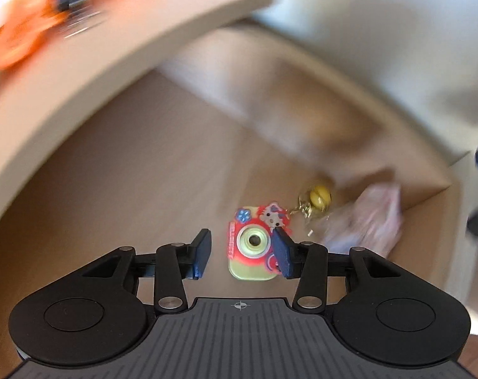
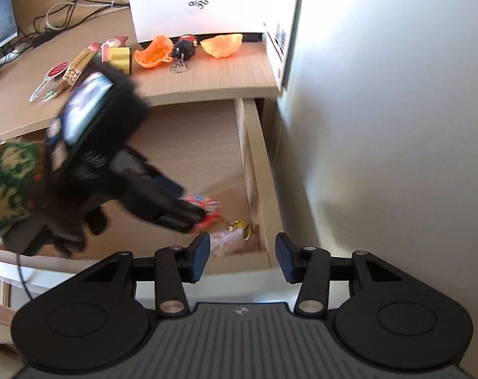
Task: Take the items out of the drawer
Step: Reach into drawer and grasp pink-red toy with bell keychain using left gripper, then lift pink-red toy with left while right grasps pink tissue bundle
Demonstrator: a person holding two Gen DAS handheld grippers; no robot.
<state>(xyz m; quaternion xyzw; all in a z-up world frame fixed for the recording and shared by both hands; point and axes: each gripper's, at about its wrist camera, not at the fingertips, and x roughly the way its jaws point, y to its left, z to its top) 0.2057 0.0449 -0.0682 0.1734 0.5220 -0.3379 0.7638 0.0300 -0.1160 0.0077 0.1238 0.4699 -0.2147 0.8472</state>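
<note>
The toy camera keychain [image 1: 253,246], red and pale green with a cartoon figure on its front, lies flat on the floor of the open drawer [image 1: 112,164], near the drawer's front right corner; its chain leads to a small yellow bell [image 1: 319,196], and a crumpled clear wrapper [image 1: 368,221] sits just beside that in the corner. The left hand-held gripper [image 1: 243,249] points steeply down over the toy with its jaws spread and nothing pressed between them: the toy sits in the gap, nearer the right-hand pad, which overlaps its edge in this view. That spread looks meant to straddle the toy's body before closing, though whether a pad already touches it cannot be told. The right hand-held gripper [image 2: 242,259] hangs outside the drawer, over its front rim [image 2: 239,260], jaws parted and empty, probably kept clear so the left has room in the corner. The left wrist view gives the toy's face and its place between the pads, which the right wrist view largely hides behind the left hand-held gripper and a patterned sleeve [image 2: 11,177]. The right wrist view in turn shows the table [image 2: 207,69] above the drawer, with an orange shell [image 2: 153,51], a dark figure keychain [image 2: 183,51] and other small things in front of a white box [image 2: 213,0].
</note>
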